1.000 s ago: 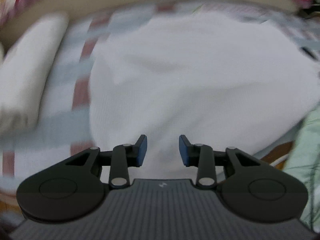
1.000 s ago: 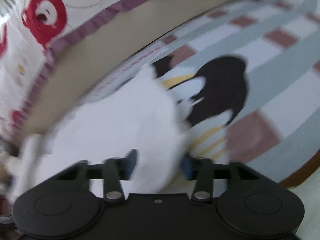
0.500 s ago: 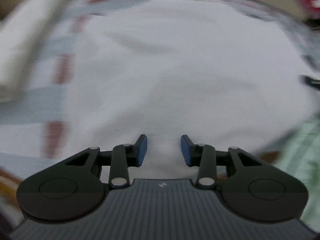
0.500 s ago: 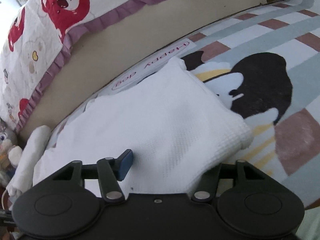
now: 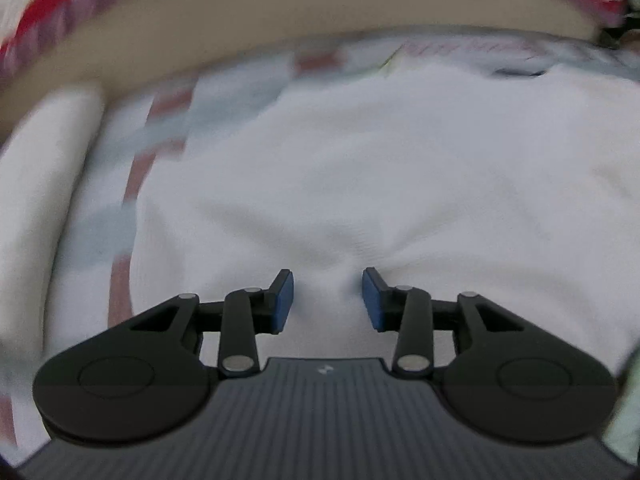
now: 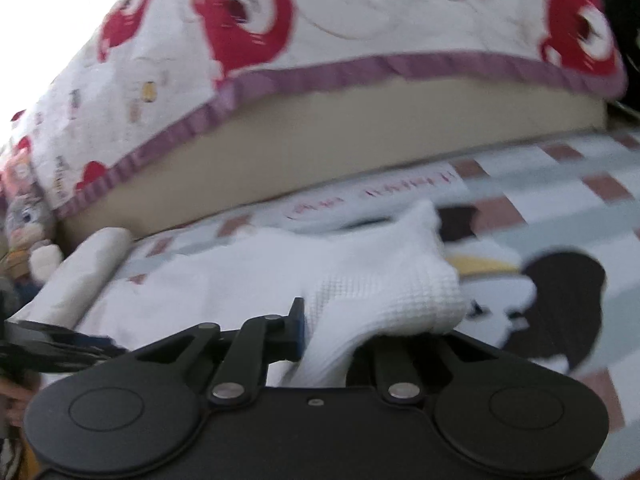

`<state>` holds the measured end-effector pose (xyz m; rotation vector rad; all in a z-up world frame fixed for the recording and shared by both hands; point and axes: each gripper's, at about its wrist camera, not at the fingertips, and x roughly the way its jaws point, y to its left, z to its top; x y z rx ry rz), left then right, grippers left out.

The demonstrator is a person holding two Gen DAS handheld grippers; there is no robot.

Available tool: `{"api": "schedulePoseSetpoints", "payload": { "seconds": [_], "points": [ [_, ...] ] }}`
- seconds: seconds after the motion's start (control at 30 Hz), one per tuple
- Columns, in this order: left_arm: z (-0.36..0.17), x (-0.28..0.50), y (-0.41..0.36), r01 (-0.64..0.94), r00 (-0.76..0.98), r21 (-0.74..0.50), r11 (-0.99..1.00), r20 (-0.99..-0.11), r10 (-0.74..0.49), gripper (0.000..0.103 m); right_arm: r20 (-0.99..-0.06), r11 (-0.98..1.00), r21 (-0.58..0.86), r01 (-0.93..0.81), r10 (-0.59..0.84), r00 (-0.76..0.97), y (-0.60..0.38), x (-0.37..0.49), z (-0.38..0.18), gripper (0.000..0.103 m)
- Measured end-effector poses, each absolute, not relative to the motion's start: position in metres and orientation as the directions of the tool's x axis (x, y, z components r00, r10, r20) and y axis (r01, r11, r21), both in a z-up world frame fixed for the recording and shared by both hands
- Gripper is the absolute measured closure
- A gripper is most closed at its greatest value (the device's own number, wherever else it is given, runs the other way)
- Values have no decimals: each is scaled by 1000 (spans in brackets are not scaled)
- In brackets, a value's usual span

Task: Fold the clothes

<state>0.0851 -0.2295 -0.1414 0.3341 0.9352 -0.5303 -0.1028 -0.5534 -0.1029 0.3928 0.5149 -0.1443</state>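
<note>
Pinching a bunched corner of the white garment (image 6: 384, 296) is the right gripper (image 6: 328, 332), w/ cloth spread on the checked bedsheet (image 6: 580, 200), left gripper (image 5: 328, 300) spread apart over it.

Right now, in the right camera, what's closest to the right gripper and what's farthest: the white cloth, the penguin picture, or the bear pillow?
1. White cloth: between the fingers of the right gripper.
2. Penguin picture: on the mat, to the right.
3. Bear pillow: at the back, on top.

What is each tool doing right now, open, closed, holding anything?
Left tool: open, holding nothing, over the white garment.
Right tool: closed on the white garment's corner.
</note>
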Motion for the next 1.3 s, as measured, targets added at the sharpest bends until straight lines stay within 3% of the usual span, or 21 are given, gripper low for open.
{"api": "schedulePoseSetpoints", "payload": {
  "seconds": [0.2, 0.3, 0.43, 0.5, 0.6, 0.8, 1.0, 1.07, 1.1, 1.13, 1.3],
  "points": [
    [-137, 102, -179, 386, 392, -18, 922, -902, -181, 58, -458, 961, 274, -21, 150, 876, -501, -62, -53, 88],
    [-125, 110, -143, 286, 318, -164, 944, -913, -255, 63, -441, 959, 241, -150, 246, 863, -474, -41, -28, 89],
    [-98, 102, -95, 183, 327, -377, 908, -847, -418, 61, -514, 950, 208, -235, 310, 800, -422, -26, -46, 89],
    [-88, 97, -73, 137, 345, -451, 882, -813, -469, 55, -555, 946, 194, -260, 324, 766, -398, -21, -61, 89],
    [-98, 95, -62, 71, 323, -419, 905, -849, -418, 53, -616, 938, 175, -298, 341, 710, -361, -13, -83, 89],
    [-93, 96, -69, 128, 308, -486, 865, -809, -500, 53, -724, 916, 148, -374, 357, 590, -291, 2, -125, 89],
    [-104, 105, -92, 248, 220, -598, 762, -732, -645, 44, -747, 917, 202, -345, 372, 551, -284, 12, -99, 89],
    [-110, 110, -96, 235, 204, -615, 752, -726, -657, 44, -738, 901, 134, -413, 369, 565, -276, 10, -103, 80],
    [-112, 112, -97, 230, 198, -619, 751, -726, -659, 44, -774, 893, 165, -419, 381, 507, -276, 16, -119, 63],
    [-114, 112, -97, 226, 194, -615, 755, -732, -654, 44, -799, 886, 198, -419, 393, 455, -277, 21, -133, 62],
    [-114, 107, -103, 253, 198, -560, 789, -768, -609, 44, -734, 852, 396, -342, 517, 440, -319, -2, -129, 58]
  ]
}}
